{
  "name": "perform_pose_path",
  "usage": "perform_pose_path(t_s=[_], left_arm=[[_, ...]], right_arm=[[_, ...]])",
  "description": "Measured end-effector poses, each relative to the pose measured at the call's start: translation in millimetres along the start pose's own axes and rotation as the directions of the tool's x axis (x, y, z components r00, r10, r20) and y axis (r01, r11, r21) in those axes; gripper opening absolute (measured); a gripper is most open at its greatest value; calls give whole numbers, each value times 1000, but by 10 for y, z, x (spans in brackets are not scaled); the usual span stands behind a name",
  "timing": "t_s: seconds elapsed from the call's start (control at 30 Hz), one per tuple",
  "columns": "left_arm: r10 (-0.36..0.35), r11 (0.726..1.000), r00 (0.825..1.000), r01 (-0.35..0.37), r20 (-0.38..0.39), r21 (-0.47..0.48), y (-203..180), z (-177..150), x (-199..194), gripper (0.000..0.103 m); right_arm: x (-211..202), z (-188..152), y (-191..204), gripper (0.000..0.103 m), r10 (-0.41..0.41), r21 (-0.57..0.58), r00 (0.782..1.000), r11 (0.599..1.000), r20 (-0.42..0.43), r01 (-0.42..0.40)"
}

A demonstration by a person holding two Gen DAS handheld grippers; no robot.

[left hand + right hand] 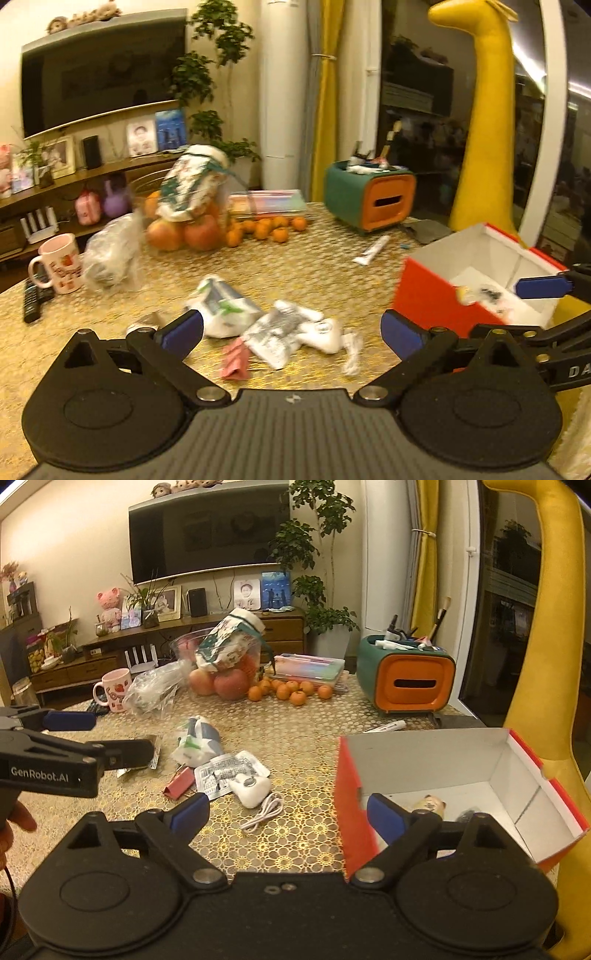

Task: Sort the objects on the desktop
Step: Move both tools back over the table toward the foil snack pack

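Note:
A red box with a white inside stands open at the right of the table, and a small cream figure and a dark item lie in it. My right gripper is open and empty; its right finger overlaps the box's near left corner. Left of the box lies loose clutter: a white gadget, a white cable, a printed sachet, a red folded piece and a white-blue packet. My left gripper hovers open just before this clutter, holding nothing.
A pink mug, a crumpled plastic bag, a fruit bowl with tangerines and a green-orange desk organiser stand along the far side. A white tube lies near the organiser. A remote lies at the left edge.

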State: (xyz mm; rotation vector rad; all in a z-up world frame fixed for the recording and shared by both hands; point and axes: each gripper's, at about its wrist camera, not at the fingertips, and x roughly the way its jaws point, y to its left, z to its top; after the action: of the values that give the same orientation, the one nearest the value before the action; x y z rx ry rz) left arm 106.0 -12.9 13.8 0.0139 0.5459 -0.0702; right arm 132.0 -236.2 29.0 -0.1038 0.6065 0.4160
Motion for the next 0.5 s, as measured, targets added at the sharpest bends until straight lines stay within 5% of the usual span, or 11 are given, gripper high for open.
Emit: perform_pose_path(t_s=[0.5], left_arm=[[85,988,995,-92,-61,-127,733,-345,238,103]], right_arm=[[435,-33,429,92,6,-74,999,997,-40,-8]])
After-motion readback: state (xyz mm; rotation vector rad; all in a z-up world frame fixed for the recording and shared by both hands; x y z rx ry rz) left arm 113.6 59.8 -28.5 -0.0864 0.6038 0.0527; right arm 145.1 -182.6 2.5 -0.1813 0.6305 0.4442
